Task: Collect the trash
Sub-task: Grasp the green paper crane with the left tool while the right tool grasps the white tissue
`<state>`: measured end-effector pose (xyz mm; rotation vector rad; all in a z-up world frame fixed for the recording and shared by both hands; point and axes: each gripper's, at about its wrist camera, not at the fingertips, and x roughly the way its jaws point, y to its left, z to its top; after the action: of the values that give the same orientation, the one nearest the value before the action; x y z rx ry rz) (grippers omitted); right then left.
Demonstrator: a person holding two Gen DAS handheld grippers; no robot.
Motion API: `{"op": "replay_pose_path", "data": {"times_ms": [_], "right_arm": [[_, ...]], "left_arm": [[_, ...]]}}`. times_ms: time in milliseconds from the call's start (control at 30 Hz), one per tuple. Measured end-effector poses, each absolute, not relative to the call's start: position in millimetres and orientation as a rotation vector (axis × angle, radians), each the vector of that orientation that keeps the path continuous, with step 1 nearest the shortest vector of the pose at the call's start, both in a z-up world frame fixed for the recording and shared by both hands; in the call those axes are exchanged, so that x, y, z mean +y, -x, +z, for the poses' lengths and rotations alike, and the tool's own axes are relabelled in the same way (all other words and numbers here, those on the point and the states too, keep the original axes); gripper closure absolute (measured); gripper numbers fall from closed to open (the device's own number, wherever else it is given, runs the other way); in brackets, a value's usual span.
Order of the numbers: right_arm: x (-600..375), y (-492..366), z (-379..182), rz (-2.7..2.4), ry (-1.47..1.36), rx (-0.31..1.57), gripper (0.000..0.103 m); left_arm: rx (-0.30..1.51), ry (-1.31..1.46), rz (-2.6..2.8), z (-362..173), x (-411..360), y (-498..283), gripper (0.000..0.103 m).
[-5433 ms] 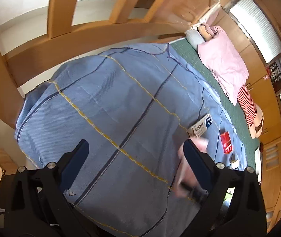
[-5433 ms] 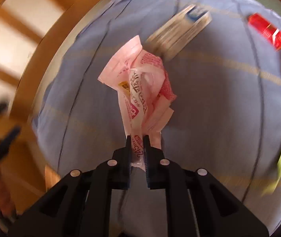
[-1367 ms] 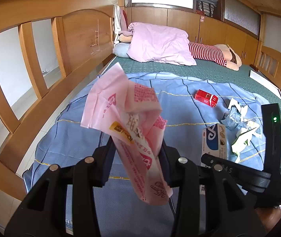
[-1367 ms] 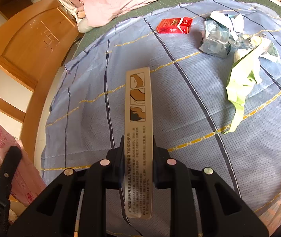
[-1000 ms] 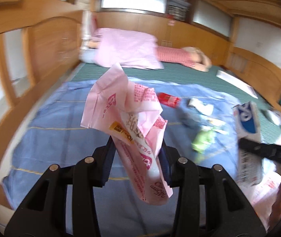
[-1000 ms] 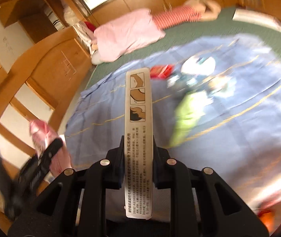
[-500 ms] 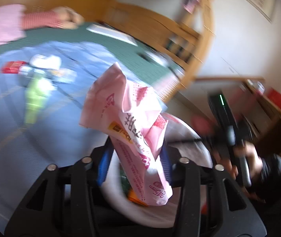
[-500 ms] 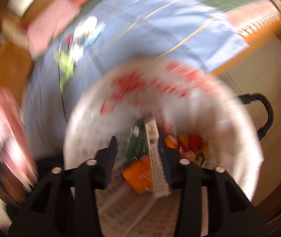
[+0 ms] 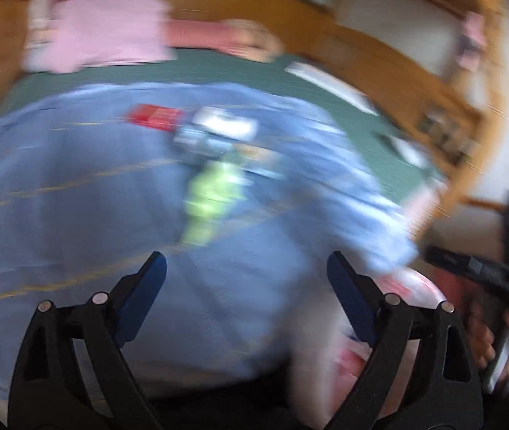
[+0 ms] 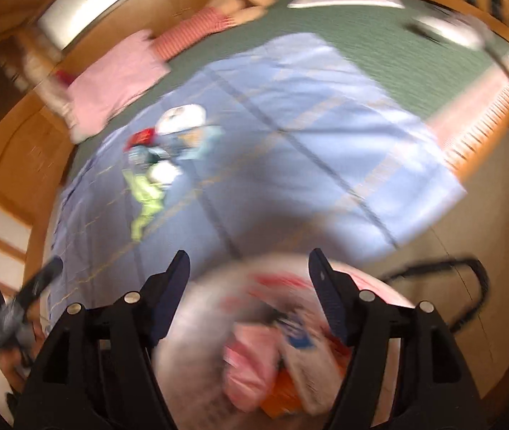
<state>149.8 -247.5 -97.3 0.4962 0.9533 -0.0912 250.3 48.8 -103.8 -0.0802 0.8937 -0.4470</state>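
Both views are blurred by motion. My left gripper is open and empty above the blue bedspread. My right gripper is open and empty just above a white-lined trash bin. In the bin lie the pink wrapper and the white carton. The bin's rim also shows in the left wrist view. On the bedspread lie a green wrapper, a red pack and crumpled white and clear trash.
A pink pillow and a striped doll lie at the head of the green mattress. Wooden bed rails run around it. A black cable lies on the floor beside the bin.
Both grippers have opened. The pink wrapper left the left gripper and the carton left the right; both now lie in the bin. Both cameras have swung back toward the bed.
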Motion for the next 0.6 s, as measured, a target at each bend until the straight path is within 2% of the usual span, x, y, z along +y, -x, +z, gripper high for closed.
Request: {"op": "replay_pose_path", "data": {"times_ms": [233,400,433,500,600], "right_arm": [[-165.2,-288.6,-107.1,0.04,-0.44,0.91,0.035],[-164.3,-368.7,-157.8,-0.07,-0.539,0.996,0.036],[-163.1,-378.6,-170.6,-0.083,-0.551,1.032,0.038],[-158.7,-389.2,-193.9,-0.089,-0.571,1.106,0.056],[-144.8,-380.4,-204.5,-0.023,-0.601,1.128,0.064]], "left_arm": [[0.927,0.185,-0.102,-149.5,148.2,-291.7,0.012],[0.968,0.309,-0.065,-151.8,189.4,-298.4,0.012],[0.959,0.314,-0.068,-149.8,189.5,-296.9,0.012],[0.948,0.321,-0.064,-146.2,195.5,-294.0,0.012],[0.962,0.357,-0.059,-146.6,195.7,-296.3,0.012]]}}
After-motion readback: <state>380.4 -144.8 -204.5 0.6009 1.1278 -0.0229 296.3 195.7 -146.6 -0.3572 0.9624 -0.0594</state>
